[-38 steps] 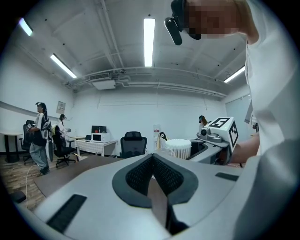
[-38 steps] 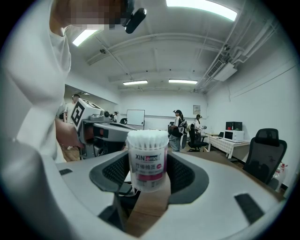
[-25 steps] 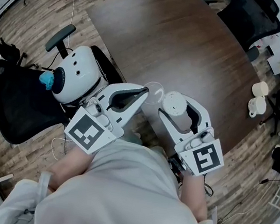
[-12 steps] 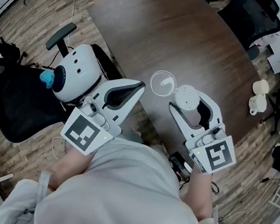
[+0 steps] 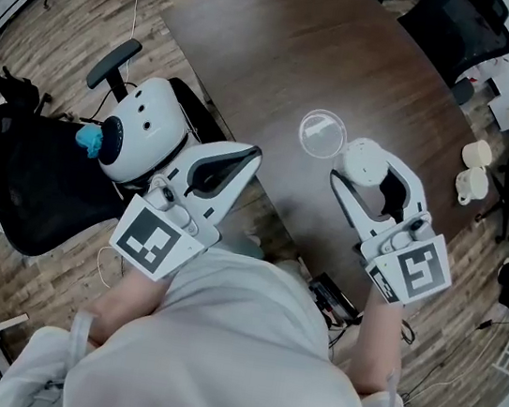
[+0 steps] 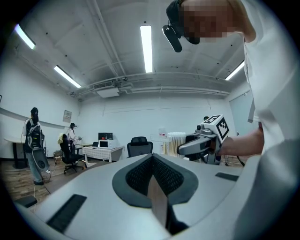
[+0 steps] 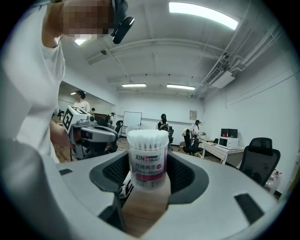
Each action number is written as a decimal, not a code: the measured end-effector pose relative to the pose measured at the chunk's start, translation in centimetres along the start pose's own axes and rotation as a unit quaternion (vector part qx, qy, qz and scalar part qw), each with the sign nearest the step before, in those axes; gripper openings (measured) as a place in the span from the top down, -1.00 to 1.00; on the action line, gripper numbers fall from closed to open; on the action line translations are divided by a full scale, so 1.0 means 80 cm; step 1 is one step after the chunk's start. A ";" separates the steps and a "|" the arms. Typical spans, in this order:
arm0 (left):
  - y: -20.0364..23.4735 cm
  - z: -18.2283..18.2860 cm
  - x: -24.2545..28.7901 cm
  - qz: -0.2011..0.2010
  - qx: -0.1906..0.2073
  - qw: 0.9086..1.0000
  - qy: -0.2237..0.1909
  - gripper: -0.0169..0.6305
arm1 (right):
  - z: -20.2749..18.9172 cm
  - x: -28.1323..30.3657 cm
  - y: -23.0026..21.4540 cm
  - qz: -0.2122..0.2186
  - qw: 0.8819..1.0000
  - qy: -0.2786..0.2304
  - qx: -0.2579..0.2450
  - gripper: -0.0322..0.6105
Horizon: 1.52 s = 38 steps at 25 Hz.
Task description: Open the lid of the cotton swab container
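1. Right gripper (image 7: pixel 149 171): jaws closed on the clear cylindrical plastic cotton swab container (image 7: pixel 148 157), which carries a white-and-pink label. Pads press its lower sides. It stands upright between them.
2. Container mouth open. The white swab tips (image 7: pixel 148 137) are packed tight and show bare at the top.
3. Clear round plastic lid (image 5: pixel 322 133): lies flat on the dark brown wooden desk (image 5: pixel 287 51). In the head view it sits just up and left of the container, close beside the right jaws' tips. Whether it touches the container cannot be told from above.
4. Left gripper (image 6: pixel 152 161): jaws fully together, nothing between them. In the head view it is at the desk's near edge, left of the lid and container and apart from both.
5. The two grippers sit side by side, each visible in the other's view.
6. Further out: a white domed machine with a blue patch (image 5: pixel 137 133) sits just left of the left gripper. A black office chair (image 5: pixel 451 28) stands at the desk's far side. Wood-plank floor (image 5: pixel 63 27) all round.
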State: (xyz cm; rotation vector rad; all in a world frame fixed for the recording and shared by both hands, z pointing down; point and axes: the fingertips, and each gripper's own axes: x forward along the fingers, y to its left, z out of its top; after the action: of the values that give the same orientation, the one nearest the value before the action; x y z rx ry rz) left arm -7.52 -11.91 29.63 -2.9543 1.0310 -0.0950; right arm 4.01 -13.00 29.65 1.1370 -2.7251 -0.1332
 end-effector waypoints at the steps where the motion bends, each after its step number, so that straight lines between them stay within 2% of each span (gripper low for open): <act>1: 0.000 -0.001 -0.001 0.001 0.000 1.000 0.001 0.91 | 0.001 0.001 -0.001 0.001 1.000 0.001 -0.002 0.11; 5: -0.002 -0.002 -0.008 0.003 -0.003 1.000 0.002 0.91 | -0.002 -0.002 -0.006 0.002 1.000 0.001 -0.002 0.11; 11: -0.007 -0.005 -0.012 0.008 -0.005 1.000 0.006 0.91 | -0.024 -0.006 -0.027 -0.001 1.000 -0.006 0.025 0.11; 16: -0.007 -0.008 -0.018 0.016 -0.008 1.000 0.010 0.91 | -0.043 -0.003 -0.032 0.001 1.000 0.002 0.020 0.11; 20: -0.007 -0.012 -0.017 0.021 -0.009 1.000 0.016 0.91 | -0.064 0.000 -0.031 0.008 1.000 0.018 -0.007 0.11; 24: -0.007 -0.015 -0.015 0.026 -0.012 0.999 0.023 0.91 | -0.085 0.001 -0.032 0.019 0.999 0.028 -0.006 0.11; 32: -0.010 -0.011 -0.020 0.025 -0.032 0.999 -0.008 0.91 | -0.135 -0.001 -0.048 0.007 0.999 0.026 0.030 0.11; 38: -0.008 -0.014 -0.026 0.034 -0.032 0.999 -0.012 0.91 | -0.157 -0.002 -0.064 -0.009 0.998 0.017 0.056 0.11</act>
State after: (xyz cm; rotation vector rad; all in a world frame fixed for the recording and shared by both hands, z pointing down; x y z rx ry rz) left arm -8.80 -10.12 30.65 -2.9652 1.1515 -0.0259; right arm 10.25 -16.68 41.13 1.1809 -2.7237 0.0360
